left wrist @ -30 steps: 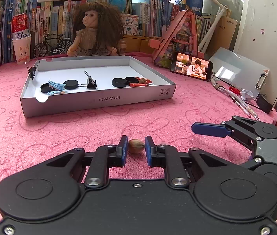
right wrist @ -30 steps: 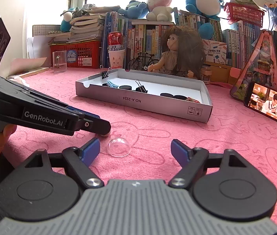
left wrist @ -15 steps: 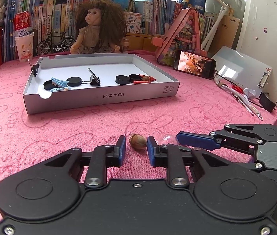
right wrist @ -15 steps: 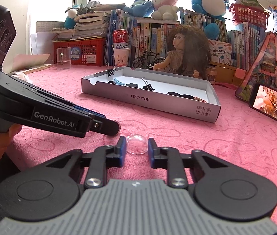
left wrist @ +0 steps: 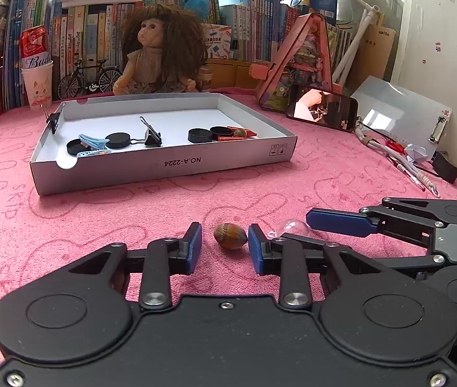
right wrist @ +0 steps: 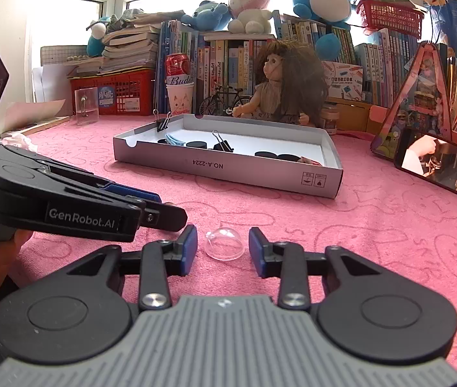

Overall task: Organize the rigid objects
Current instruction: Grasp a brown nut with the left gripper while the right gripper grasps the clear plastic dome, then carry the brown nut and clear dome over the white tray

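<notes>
Opening left gripper (left wrist: 225,246) fingers around brown nut (left wrist: 230,235)

My left tongs (left wrist: 225,245) are opening around a brown nut (left wrist: 230,236) on the pink tabletop (left wrist: 99,213); neither pad touches it. My right tongs (left wrist: 296,230) flank a clear dome (left wrist: 289,226) just beside.

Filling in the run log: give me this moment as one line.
left gripper: opening, acorn between pads, unheld | right gripper: opening, clear dome unheld | box: partly filled
</notes>
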